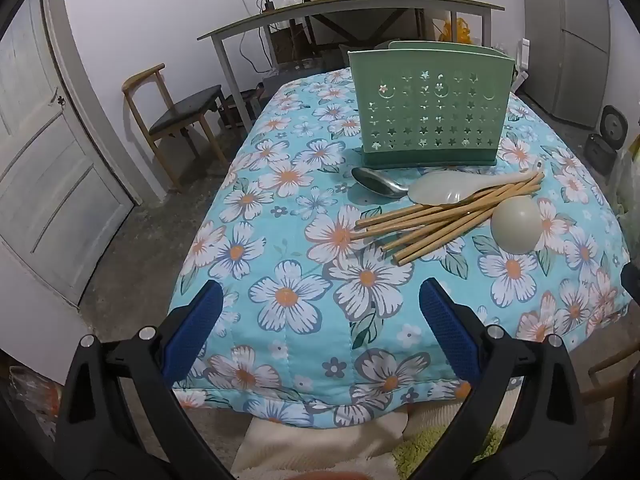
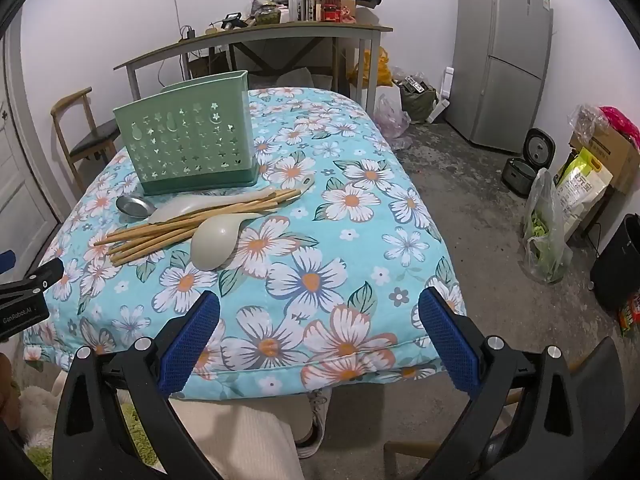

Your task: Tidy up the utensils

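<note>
A green perforated utensil holder (image 1: 430, 114) (image 2: 192, 146) stands upright on the floral-covered table (image 1: 304, 264) (image 2: 360, 248). In front of it lie a metal spoon (image 1: 378, 182) (image 2: 134, 205), a pale plastic spoon (image 1: 444, 188) (image 2: 188, 205), several bamboo chopsticks (image 1: 432, 220) (image 2: 188, 226) and a second pale spoon (image 1: 516, 226) (image 2: 214, 242), bowl facing me. My left gripper (image 1: 320, 322) is open and empty above the near table edge. My right gripper (image 2: 320, 332) is open and empty over the near right part of the table.
A wooden chair (image 1: 176, 116) stands left of the table, beside a white door (image 1: 44, 184). A cluttered desk (image 2: 260, 32) stands behind. A fridge (image 2: 504, 52), a rice cooker (image 2: 528, 168) and bags (image 2: 548, 232) line the right wall. My left gripper's finger (image 2: 36, 280) shows at the right view's left edge.
</note>
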`<action>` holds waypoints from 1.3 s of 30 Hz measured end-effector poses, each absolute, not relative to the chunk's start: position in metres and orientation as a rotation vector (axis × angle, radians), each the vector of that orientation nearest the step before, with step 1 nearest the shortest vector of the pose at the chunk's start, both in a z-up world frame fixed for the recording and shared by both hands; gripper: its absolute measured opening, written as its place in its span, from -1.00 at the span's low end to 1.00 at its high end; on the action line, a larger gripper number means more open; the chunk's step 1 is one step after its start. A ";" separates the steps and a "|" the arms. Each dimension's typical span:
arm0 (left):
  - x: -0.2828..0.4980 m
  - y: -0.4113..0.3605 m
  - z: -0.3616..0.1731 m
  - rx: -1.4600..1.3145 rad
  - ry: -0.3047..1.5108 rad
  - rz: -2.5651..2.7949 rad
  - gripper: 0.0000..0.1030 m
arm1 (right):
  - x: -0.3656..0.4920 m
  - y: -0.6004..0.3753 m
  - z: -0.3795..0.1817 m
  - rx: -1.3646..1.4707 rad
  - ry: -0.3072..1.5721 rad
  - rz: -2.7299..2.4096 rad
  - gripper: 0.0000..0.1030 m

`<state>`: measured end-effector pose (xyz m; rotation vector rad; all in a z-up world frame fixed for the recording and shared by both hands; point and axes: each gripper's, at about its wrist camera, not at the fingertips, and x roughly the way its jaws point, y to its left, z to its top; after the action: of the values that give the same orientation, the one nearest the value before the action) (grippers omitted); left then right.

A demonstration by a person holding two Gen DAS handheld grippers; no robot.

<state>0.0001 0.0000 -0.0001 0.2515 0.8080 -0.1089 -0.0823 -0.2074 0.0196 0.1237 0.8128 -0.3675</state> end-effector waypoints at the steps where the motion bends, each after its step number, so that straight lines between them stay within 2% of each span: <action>1: 0.000 0.000 0.000 0.249 0.810 -0.111 0.85 | -0.082 -0.207 0.020 0.123 0.812 -0.368 0.88; 39: 0.000 0.000 0.000 0.250 0.815 -0.110 0.85 | -0.081 -0.205 0.022 0.119 0.807 -0.364 0.88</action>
<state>0.0001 -0.0001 0.0004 0.2503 0.8153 -0.1097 -0.0805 -0.2054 0.0224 0.1194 0.8075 -0.3638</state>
